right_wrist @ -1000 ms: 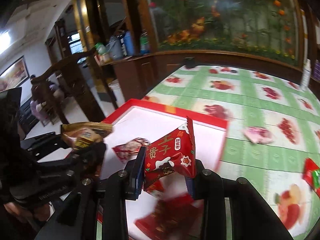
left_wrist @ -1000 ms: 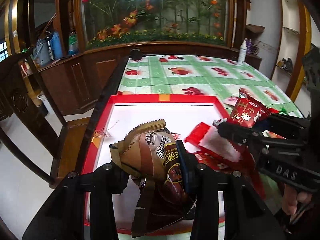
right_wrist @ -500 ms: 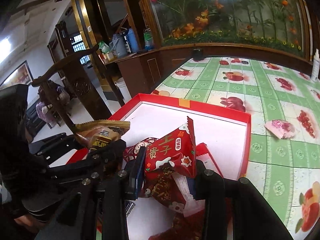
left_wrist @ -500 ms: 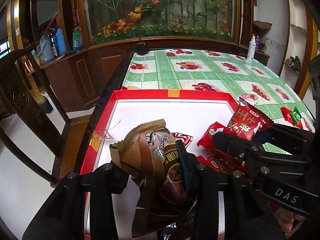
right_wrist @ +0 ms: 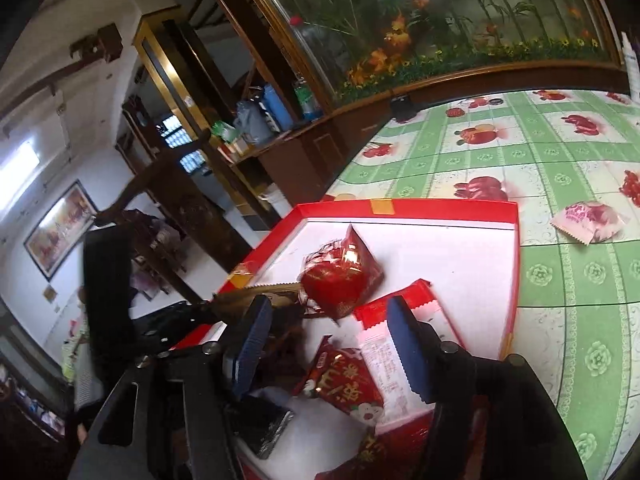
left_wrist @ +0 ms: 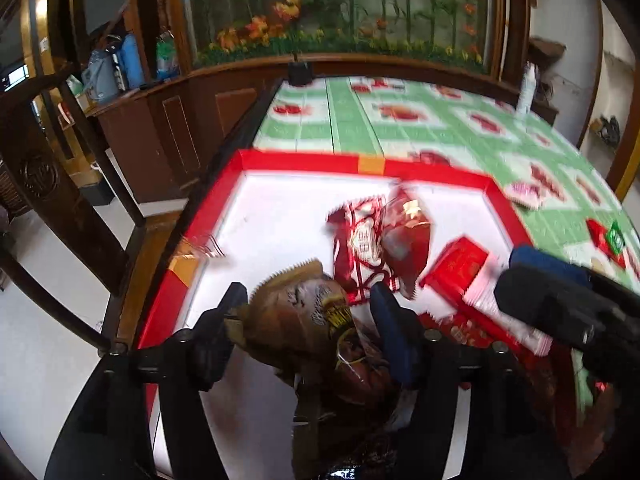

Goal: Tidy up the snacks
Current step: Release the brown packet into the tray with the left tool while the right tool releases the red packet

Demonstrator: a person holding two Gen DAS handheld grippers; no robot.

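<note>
My left gripper [left_wrist: 306, 312] has just been opening; the brown snack pack [left_wrist: 296, 316] sits between its fingers, left pad looks to touch the crimped edge, right pad clear, so it's released. My right gripper [right_wrist: 328, 344] has also just been opening, nothing clamped; the red triangular pack [right_wrist: 340, 280] lies ahead of it inside the red-rimmed tray [right_wrist: 440, 204], w/ a flat red-and-white pack [right_wrist: 400, 344] below its fingers. A pink snack pack [right_wrist: 588, 226] lies on the green tabletop [right_wrist: 560, 152], outside the tray. Left view is blurred.
</note>
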